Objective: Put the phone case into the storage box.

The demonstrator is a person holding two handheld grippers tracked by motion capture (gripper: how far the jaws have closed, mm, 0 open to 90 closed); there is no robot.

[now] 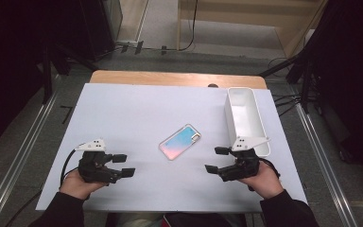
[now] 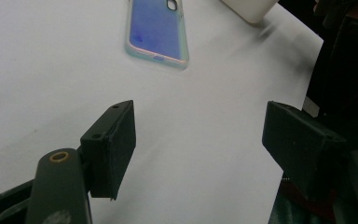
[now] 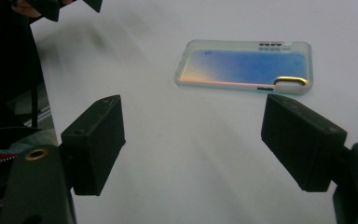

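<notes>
A phone case [image 1: 181, 141] with a pink-to-blue sheen lies flat in the middle of the white table [image 1: 137, 109]. It also shows in the left gripper view as the phone case [image 2: 157, 31] ahead of the jaws, and in the right gripper view as the phone case [image 3: 245, 64] beyond them. My left gripper [image 1: 124, 165] rests low at the table's left front, open, nothing between its jaws. My right gripper [image 1: 216, 160] is at the right front, open and empty, pointing toward the case from a short distance. In the two gripper views the left gripper [image 2: 198, 144] and the right gripper [image 3: 193, 140] stand apart over bare table.
A white oblong bin [image 1: 245, 118] stands along the table's right side, just beyond my right hand. The table's wooden back edge [image 1: 177, 78] shows behind the white sheet. Dark stands and metal rails flank the table on the floor.
</notes>
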